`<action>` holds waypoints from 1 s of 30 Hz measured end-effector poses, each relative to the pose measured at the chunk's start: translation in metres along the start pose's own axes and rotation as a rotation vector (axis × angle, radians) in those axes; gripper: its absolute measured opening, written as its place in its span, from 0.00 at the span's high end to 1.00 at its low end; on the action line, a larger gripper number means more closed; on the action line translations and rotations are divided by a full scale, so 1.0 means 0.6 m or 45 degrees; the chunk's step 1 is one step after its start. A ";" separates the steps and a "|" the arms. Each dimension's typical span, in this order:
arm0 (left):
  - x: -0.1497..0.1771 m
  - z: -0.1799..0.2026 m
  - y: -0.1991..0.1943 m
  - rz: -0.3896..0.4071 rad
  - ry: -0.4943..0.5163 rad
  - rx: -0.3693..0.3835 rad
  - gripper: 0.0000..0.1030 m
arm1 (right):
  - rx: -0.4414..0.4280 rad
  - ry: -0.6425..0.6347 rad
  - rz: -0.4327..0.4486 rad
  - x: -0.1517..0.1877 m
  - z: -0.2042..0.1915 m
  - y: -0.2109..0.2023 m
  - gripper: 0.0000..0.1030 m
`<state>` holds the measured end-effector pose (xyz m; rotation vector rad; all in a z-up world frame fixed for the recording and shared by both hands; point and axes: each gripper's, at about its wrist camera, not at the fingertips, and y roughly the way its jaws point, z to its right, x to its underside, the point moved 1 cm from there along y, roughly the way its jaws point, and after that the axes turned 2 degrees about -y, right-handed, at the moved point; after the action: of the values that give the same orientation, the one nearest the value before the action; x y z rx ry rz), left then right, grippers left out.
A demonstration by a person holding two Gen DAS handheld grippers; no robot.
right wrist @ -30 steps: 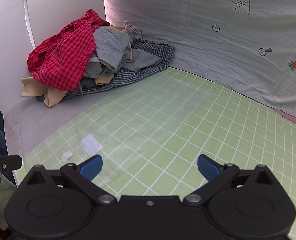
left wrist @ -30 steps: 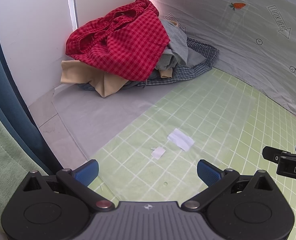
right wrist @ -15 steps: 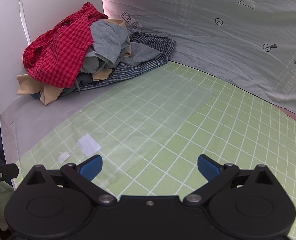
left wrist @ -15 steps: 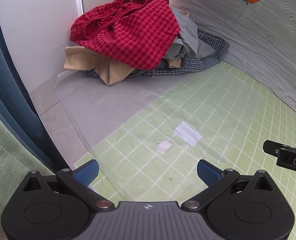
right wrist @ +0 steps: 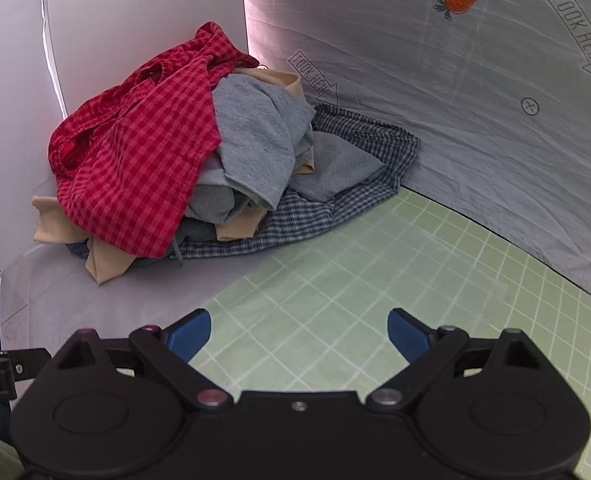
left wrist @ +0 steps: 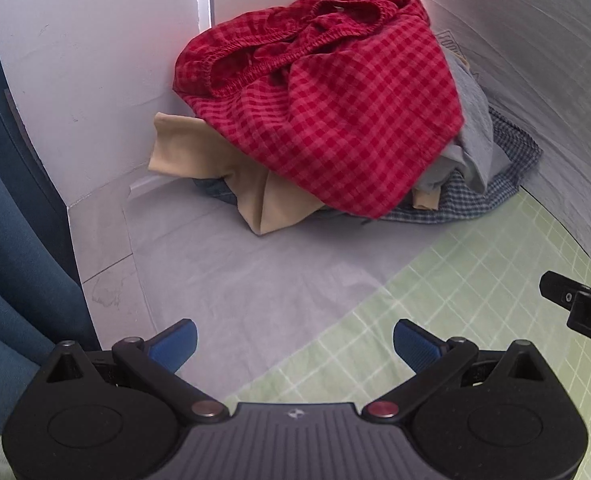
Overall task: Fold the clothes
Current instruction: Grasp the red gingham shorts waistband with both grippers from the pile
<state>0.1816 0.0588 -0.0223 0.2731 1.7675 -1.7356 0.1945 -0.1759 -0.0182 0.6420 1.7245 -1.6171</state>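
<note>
A pile of clothes sits in the back left corner. A red checked garment (left wrist: pixel 335 112) with an elastic waistband lies on top; it also shows in the right wrist view (right wrist: pixel 143 160). Under it are a grey garment (right wrist: pixel 263 136), a beige one (left wrist: pixel 215 176) and a blue checked one (right wrist: pixel 335 208). My left gripper (left wrist: pixel 293 344) is open and empty, short of the pile above the grey sheet. My right gripper (right wrist: pixel 299 332) is open and empty over the green grid mat (right wrist: pixel 375 280), short of the pile.
White wall panels (left wrist: pixel 95 80) close the corner behind the pile. A grey printed sheet (right wrist: pixel 475 100) rises at the back right. A blue curtain (left wrist: pixel 11 220) hangs at the left. The right gripper's side (left wrist: pixel 583 312) shows at the left view's right edge.
Both grippers have moved forward toward the clothes pile, which looks larger and nearer. The white paper scraps on the mat have passed out of view. Both stay open.
</note>
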 end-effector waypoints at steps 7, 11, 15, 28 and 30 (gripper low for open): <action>-0.117 -0.019 0.103 0.009 -0.132 -0.038 0.02 | -0.077 -0.039 0.080 -0.109 -0.042 0.108 0.23; -0.161 -0.035 0.140 -0.009 -0.215 0.038 0.13 | -0.148 -0.021 0.147 -0.160 -0.065 0.146 0.32; -0.190 -0.039 0.167 -0.002 -0.244 0.083 0.33 | -0.189 -0.076 0.189 -0.193 -0.099 0.172 0.45; -0.169 -0.021 0.136 0.012 -0.266 0.236 1.00 | -0.163 -0.134 0.289 -0.179 -0.110 0.142 0.99; -0.155 -0.017 0.118 0.015 -0.251 0.248 1.00 | -0.146 -0.102 0.295 -0.167 -0.095 0.123 0.99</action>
<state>0.2902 0.1024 -0.0283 0.1864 1.4573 -1.8612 0.3067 -0.1023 0.0091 0.6841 1.6075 -1.3570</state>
